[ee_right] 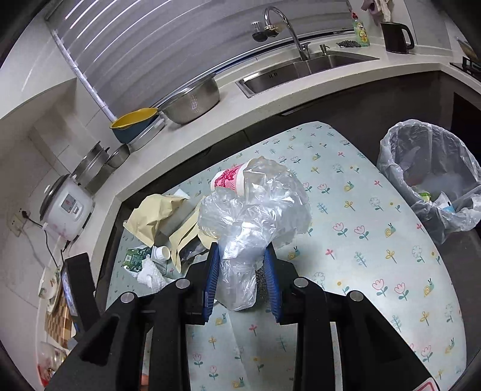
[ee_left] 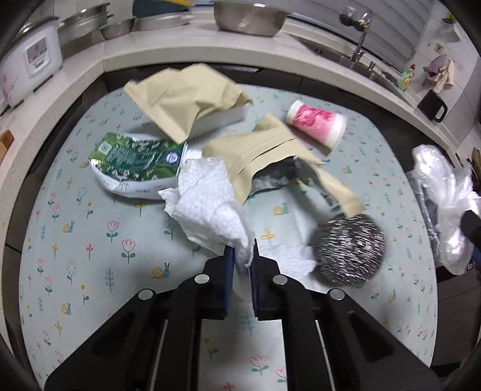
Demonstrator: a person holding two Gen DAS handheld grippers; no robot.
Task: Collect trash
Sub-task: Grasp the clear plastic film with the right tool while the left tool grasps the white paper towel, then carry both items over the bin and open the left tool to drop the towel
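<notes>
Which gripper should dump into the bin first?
Probably right: right gripper grips a clear plastic bag, with the lined bin open in its view. Left gripper pinches a paper towel.

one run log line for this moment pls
left gripper: shut on white paper towel | right gripper: shut on crumpled clear plastic bag | lined trash bin: right of table

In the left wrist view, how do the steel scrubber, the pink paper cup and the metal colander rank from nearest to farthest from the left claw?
Measured from the left claw:
1. Steel scrubber, just to its right on the tablecloth.
2. Pink paper cup, lying on its side farther ahead, right of centre.
3. Metal colander, on the counter at the back.
</notes>
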